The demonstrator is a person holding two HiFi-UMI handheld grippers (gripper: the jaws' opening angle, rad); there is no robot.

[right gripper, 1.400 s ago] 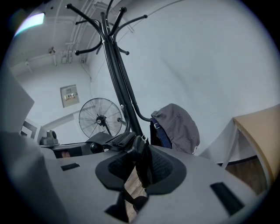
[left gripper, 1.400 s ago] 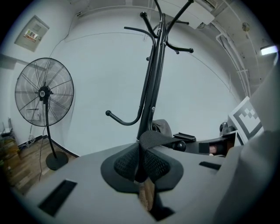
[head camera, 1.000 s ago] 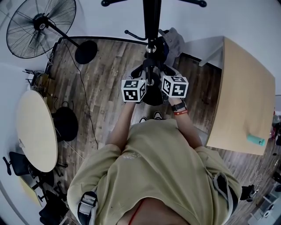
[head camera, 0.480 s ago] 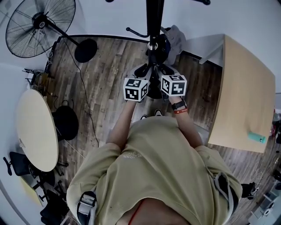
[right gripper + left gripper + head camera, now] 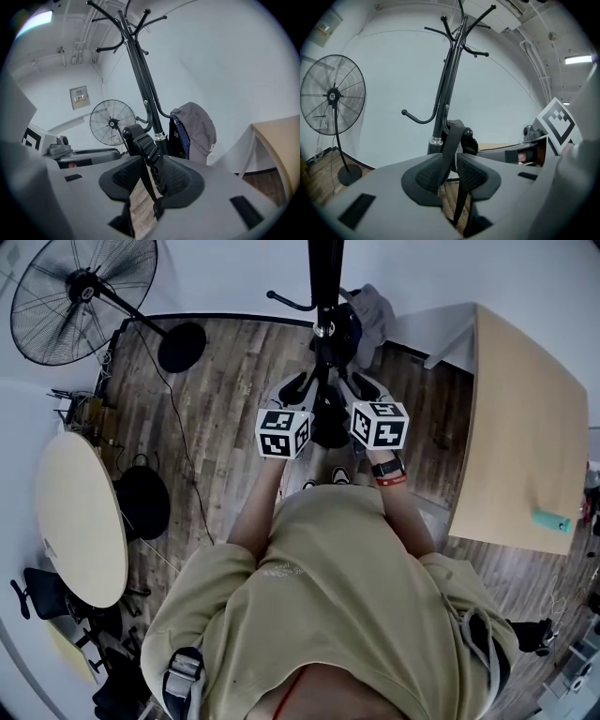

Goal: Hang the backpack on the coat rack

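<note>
The black coat rack pole (image 5: 325,277) rises right in front of me, and the grey and navy backpack (image 5: 364,317) hangs against its far right side. In the right gripper view the backpack (image 5: 194,131) shows beside the pole. My left gripper (image 5: 451,164) is shut on a black strap (image 5: 451,140) that runs up over a hook knob. The right gripper (image 5: 152,180) is opening. A buckled strap (image 5: 149,152) still passes between its jaws, with a gap showing on the left side. Both grippers, left (image 5: 292,386) and right (image 5: 362,385), point at the pole's lower hooks.
A standing fan (image 5: 80,296) is at the far left, its round base (image 5: 183,348) and cable on the wood floor. A round table (image 5: 80,521) lies to my left and a rectangular table (image 5: 525,427) close on my right. A teal object (image 5: 551,519) lies on it.
Both grippers have shifted a little near the pole and now stand slightly farther apart. The right marker cube has drifted to the right.
</note>
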